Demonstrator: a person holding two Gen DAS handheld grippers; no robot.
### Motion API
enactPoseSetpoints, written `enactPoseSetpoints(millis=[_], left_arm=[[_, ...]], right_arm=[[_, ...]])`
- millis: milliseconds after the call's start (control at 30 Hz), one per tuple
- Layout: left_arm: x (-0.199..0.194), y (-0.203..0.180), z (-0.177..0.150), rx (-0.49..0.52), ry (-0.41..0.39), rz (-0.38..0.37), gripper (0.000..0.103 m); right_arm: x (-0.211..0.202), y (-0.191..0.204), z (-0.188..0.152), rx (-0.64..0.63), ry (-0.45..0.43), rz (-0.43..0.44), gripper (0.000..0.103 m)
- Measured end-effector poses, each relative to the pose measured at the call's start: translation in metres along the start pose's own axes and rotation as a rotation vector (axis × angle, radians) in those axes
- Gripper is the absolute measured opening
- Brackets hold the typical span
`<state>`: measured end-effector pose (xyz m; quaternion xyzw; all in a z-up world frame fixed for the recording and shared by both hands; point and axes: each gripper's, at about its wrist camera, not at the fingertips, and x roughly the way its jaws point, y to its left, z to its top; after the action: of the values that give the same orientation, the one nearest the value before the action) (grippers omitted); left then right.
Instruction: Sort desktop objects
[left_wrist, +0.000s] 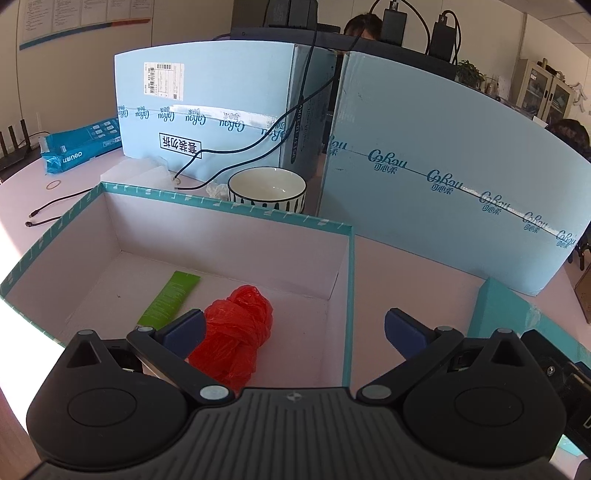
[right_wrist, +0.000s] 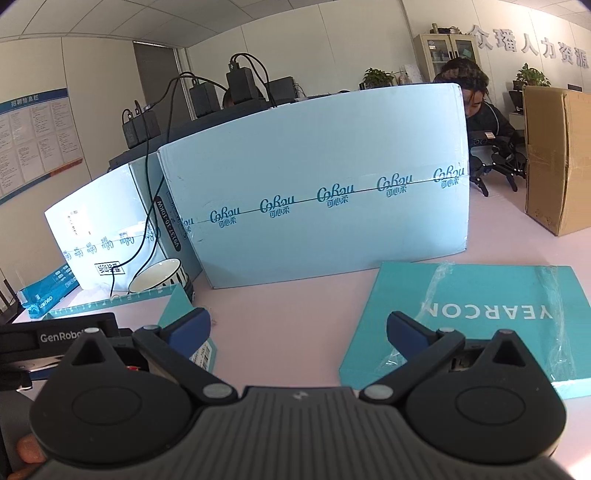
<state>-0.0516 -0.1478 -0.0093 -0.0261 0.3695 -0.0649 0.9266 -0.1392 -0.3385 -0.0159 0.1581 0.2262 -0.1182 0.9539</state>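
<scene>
So over on the far left of the left wrist view there's a blue Deli package (left_wrist: 79, 146) lying on the pinkish desk (left_wrist: 413, 266), with a thin black cable (left_wrist: 55, 208) trailing near it. Next comes the open teal-rimmed box (left_wrist: 221, 210), white inside, and in it a green tube (left_wrist: 170, 297) lies flat beside a crumpled red plastic bag (left_wrist: 236, 332), the two close together but I can't tell if they touch. The left gripper (left_wrist: 293, 326) hangs over the near right part of that box with its jaws spread wide and nothing between them; its left blue pad sits just in front of the red bag. Behind the box stands a white bowl with dark stripes (left_wrist: 266, 190), backed by two big light blue cartons (left_wrist: 436, 177). Moving on to the right wrist view, the right gripper (right_wrist: 298, 326) is likewise wide open and empty, over bare desk between the box corner and a flat teal lid (right_wrist: 480, 317) printed YEARCON. A brown cardboard box (right_wrist: 557, 158) sits far right.
</scene>
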Motion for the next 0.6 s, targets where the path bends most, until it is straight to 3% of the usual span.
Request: enactPoseSetpoints(millis=[600], left_arm=[[-0.006, -0.054, -0.025, 0.111, 0.037, -0.063, 0.103]], right_arm=[[-0.025, -0.063, -0.004, 0.086, -0.02, -0.124, 0.103]])
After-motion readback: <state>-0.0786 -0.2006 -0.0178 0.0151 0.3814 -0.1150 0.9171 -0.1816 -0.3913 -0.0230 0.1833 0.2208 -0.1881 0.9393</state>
